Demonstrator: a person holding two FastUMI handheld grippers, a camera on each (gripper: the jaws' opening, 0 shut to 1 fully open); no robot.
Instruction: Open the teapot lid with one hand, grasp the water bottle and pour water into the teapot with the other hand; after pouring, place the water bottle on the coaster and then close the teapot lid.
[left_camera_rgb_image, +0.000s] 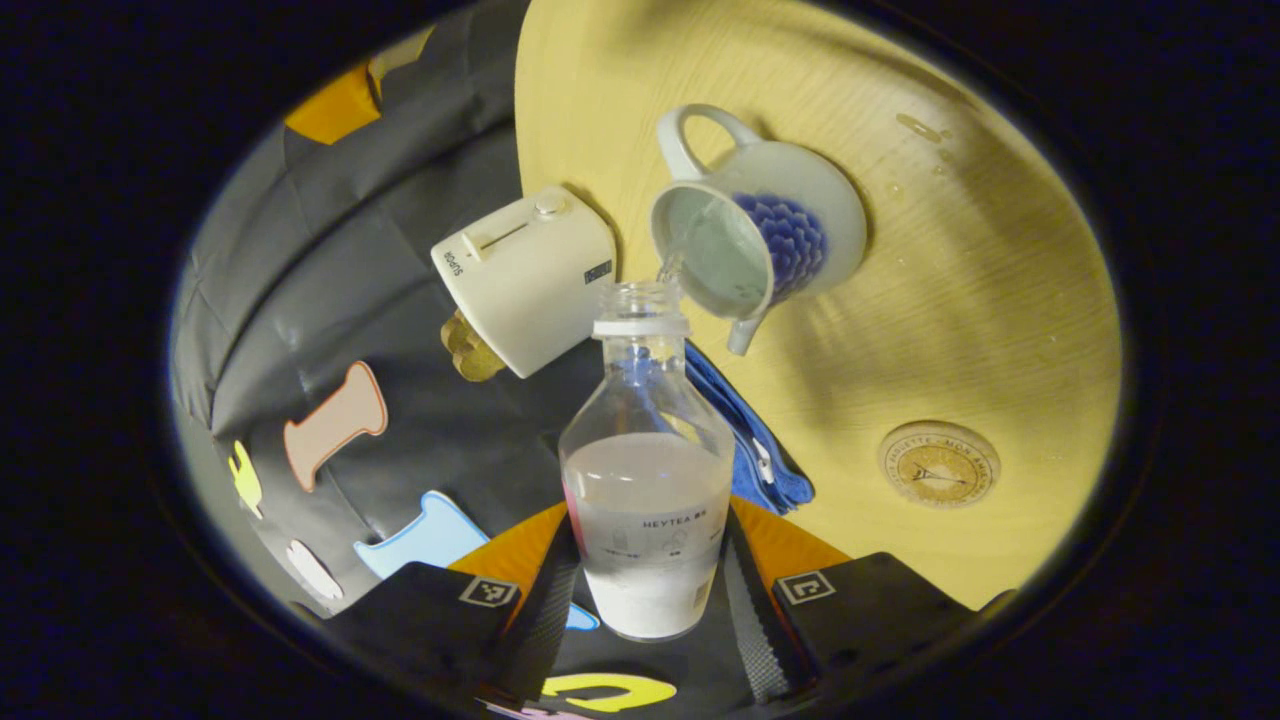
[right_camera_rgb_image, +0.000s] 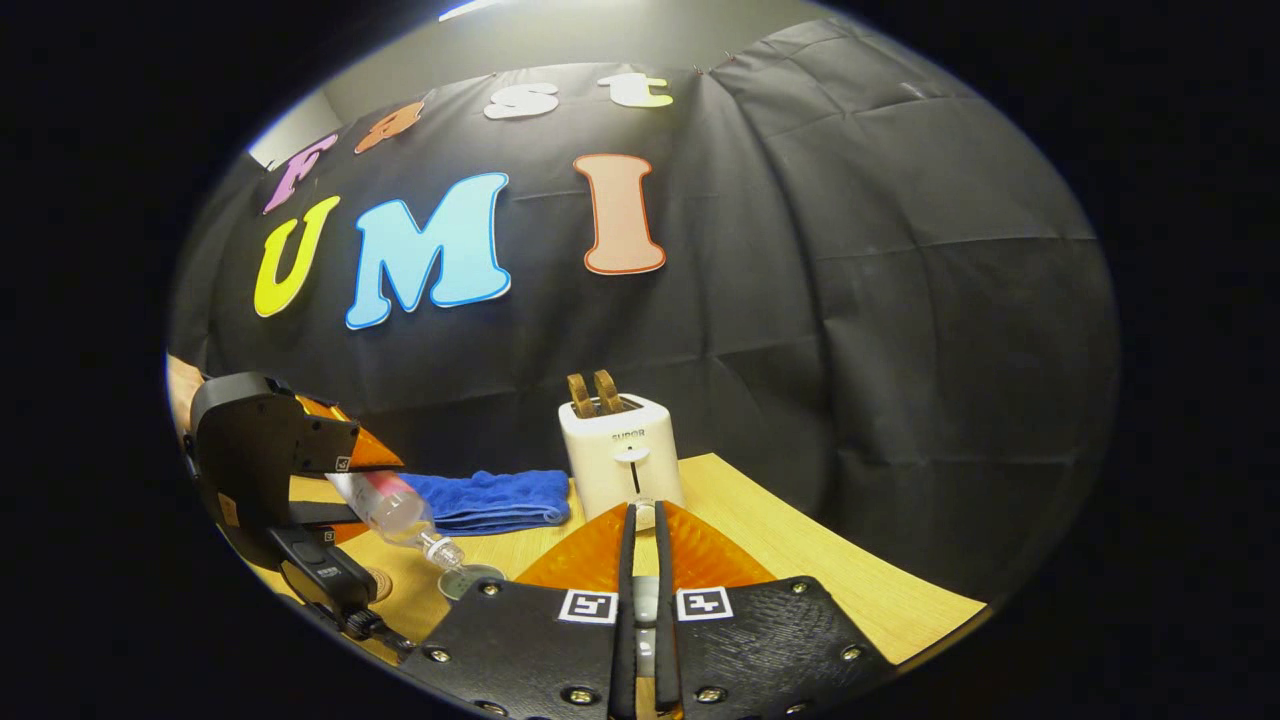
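In the left gripper view, my left gripper (left_camera_rgb_image: 648, 545) is shut on a clear water bottle (left_camera_rgb_image: 648, 470), about half full and uncapped. The bottle's mouth tips over the rim of the open white teapot (left_camera_rgb_image: 790, 230) with a blue pattern, and a thin stream of water runs in. The round wooden coaster (left_camera_rgb_image: 940, 463) lies bare on the table to the right. In the right gripper view, my right gripper (right_camera_rgb_image: 645, 545) is closed to a narrow gap, with a sliver of the pale teapot lid (right_camera_rgb_image: 645, 603) pinched between its fingers. Farther left there, the left gripper (right_camera_rgb_image: 365, 475) tilts the bottle (right_camera_rgb_image: 395, 510) over the teapot's rim (right_camera_rgb_image: 470, 578).
A white toaster (left_camera_rgb_image: 525, 275) with bread in its slots stands by the teapot at the table's back edge. Beside it lies a folded blue cloth (left_camera_rgb_image: 760, 450). A few water drops (left_camera_rgb_image: 920, 128) sit on the wooden table (left_camera_rgb_image: 980, 300).
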